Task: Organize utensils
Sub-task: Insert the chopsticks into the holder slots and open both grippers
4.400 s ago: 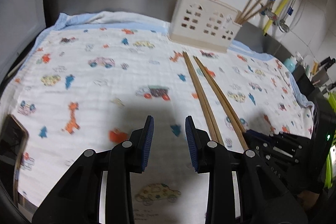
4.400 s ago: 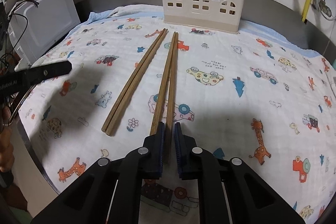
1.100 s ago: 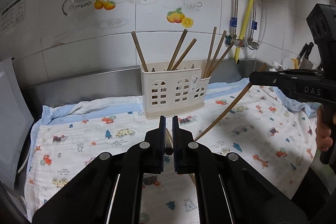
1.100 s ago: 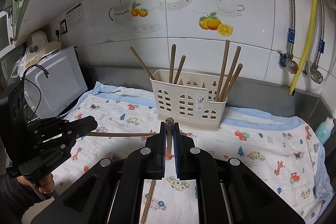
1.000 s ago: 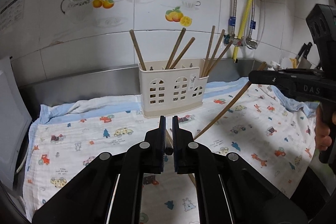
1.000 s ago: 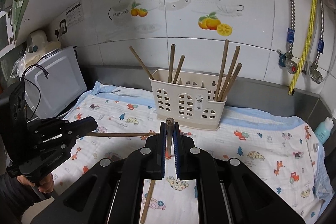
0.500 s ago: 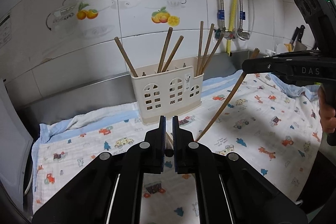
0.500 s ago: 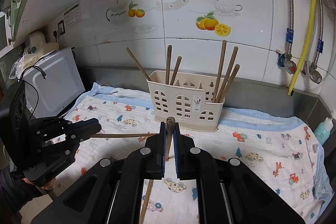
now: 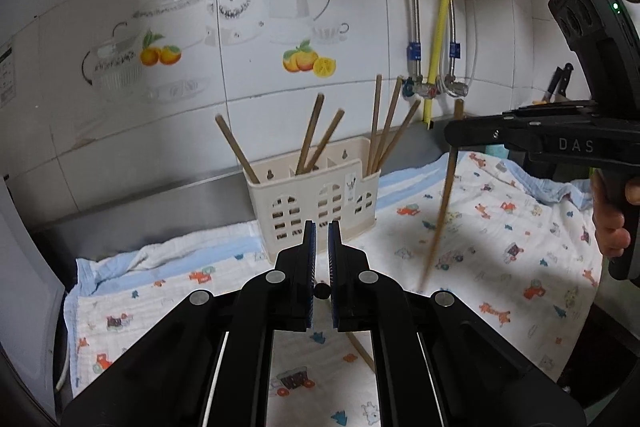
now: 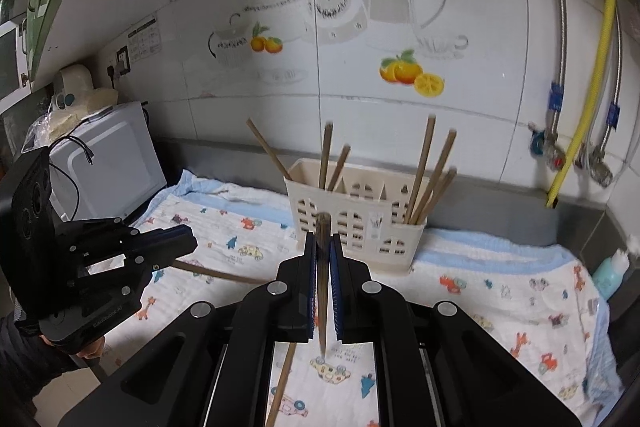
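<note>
While both sets of jaws are nearly together, each pinches a wooden chopstick. Between the blue pads of the right gripper (image 10: 322, 247) stands a chopstick (image 10: 322, 291), close to upright, its blunt top just above the fingertips and its thin end hanging above the cloth. From the left wrist view that same stick (image 9: 440, 211) hangs down from the right gripper's black fingers (image 9: 480, 133), slightly tilted and blurred, to the right of the holder. The left gripper (image 9: 321, 241) is clamped on another chopstick, seen end-on as a small dark round tip (image 9: 321, 290) between its pads, with more of the shaft (image 9: 360, 351) showing lower down, over the cloth. In the right wrist view the left gripper (image 10: 176, 239) sits at the near left, and this stick (image 10: 216, 274) runs out from it roughly level toward the right.

Beyond both grippers, at the far side of the counter, stands the cream holder (image 10: 356, 223) with arched cut-outs. Chopsticks lean in it: one slanting left (image 10: 268, 149), two near the middle (image 10: 326, 155), and three in the right compartment (image 10: 430, 167). The holder rests on a white cartoon-print cloth (image 10: 500, 291) with a blue edge. A microwave (image 10: 108, 163) stands at the far left, a yellow hose (image 10: 592, 67) runs down the tiled wall at the right, and a small blue bottle (image 10: 610, 277) sits at the far right edge.
</note>
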